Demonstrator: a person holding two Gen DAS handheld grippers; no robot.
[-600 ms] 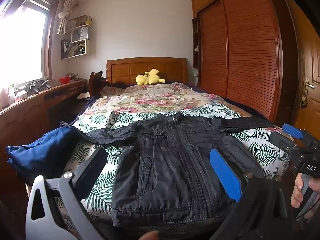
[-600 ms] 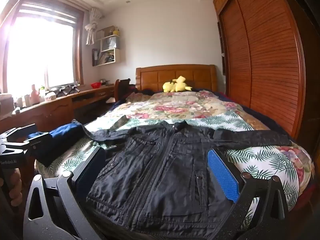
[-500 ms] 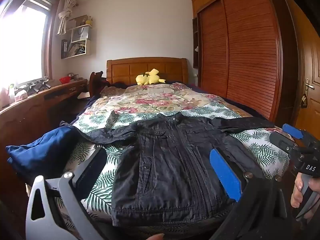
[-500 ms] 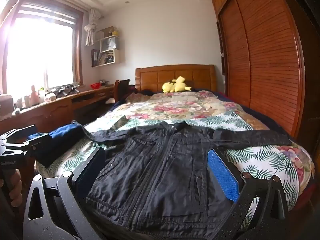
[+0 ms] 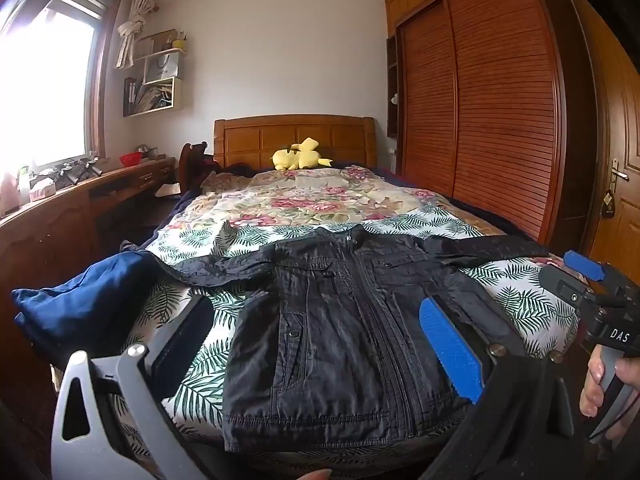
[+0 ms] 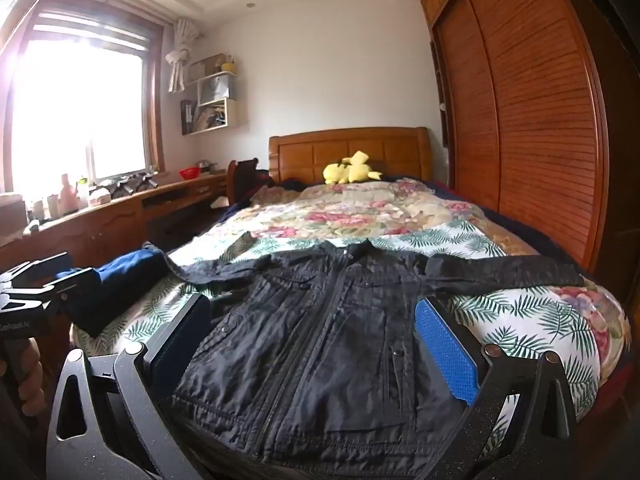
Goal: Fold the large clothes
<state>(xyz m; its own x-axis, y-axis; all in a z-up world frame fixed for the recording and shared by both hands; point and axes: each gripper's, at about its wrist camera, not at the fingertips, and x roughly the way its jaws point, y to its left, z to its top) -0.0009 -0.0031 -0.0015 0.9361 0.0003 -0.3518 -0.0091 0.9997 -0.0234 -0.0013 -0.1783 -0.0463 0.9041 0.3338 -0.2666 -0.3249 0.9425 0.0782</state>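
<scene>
Almost nothing has changed over the last half second: the black jacket (image 5: 344, 332) lies exactly as it did, and both views frame it the same way. The only small difference is a fingertip at the bottom edge of the left wrist view, which sits a little further right. That stillness reads as a pause before the first fold, with no part of the garment yet taken up.

The jacket is spread flat, front up, on the foot end of the bed (image 5: 532, 300), collar towards the wooden headboard (image 5: 296, 136) and hem nearest the cameras. Both sleeves stretch straight out to the sides. The one on the window side reaches a crumpled blue garment (image 5: 88, 304) at the edge of the bed. The fabric looks thin, slightly glossy and finely wrinkled, with a central zip, flap pockets and snap buttons, so it should crease easily but may slide.

The left tongs (image 5: 316, 344) stand wide apart above the hem, gripping nothing, with the blue ribbed pad (image 5: 450, 350) hovering over the jacket front. The right tongs (image 6: 316, 344) are equally spread and empty. Each tool shows at the edge of the other's view, held in a hand (image 5: 600, 380).

Under the jacket is a soft, quilted, leaf-printed bedspread, and a yellow plush toy (image 5: 300, 155) rests against the headboard.
</scene>
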